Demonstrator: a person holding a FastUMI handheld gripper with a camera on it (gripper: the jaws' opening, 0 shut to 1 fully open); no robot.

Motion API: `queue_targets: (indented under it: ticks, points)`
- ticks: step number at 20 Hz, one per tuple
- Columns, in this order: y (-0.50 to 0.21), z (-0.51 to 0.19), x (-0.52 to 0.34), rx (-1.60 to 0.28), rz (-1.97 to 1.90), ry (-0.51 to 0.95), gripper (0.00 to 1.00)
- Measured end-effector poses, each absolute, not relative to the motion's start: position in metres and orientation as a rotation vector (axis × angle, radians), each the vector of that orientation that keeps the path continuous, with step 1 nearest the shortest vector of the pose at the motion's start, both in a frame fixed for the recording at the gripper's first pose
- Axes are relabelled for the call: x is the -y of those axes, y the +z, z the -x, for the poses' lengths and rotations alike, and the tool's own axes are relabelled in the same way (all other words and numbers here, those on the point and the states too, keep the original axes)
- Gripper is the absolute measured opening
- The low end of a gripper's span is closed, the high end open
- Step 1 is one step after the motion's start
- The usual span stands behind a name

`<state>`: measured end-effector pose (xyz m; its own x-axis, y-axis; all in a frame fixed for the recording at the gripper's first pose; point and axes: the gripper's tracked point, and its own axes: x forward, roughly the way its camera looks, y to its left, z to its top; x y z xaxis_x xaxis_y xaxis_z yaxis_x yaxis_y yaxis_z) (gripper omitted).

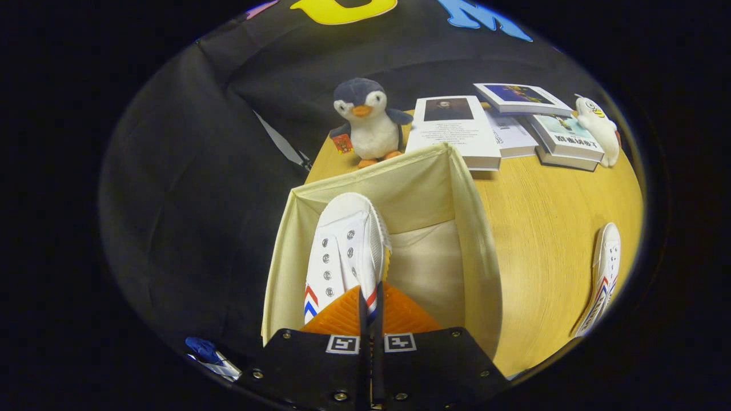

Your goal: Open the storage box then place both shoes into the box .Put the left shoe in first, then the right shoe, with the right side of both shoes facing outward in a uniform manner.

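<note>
Tool (370,305) pinched nearly closed on first shoe's (342,251) collar, lowering it into open storage box (480,240); next likely release, then fetch second shoe (602,274) off counter (542,228).

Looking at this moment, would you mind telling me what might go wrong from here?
1. The gripper pinches only a thin edge of the shoe over the open storage box; it may slip and land askew.
2. The held shoe hangs near the box's left wall, so it could snag the soft fabric.
3. The second shoe lies near the table edge, awkward to reach.
</note>
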<state>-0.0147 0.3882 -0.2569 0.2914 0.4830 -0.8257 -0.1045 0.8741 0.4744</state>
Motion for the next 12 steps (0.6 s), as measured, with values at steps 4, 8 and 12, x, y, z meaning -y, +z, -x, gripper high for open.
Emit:
queue_targets:
  ticks: [4, 8, 12]
  points:
    - [-0.273, 0.019, -0.4, -1.255, -0.345, 0.376, 0.02]
    - [-0.281, 0.025, -0.412, -1.285, -0.328, 0.395, 0.02]
    - [-0.267, 0.032, -0.431, -1.248, -0.39, 0.537, 0.66]
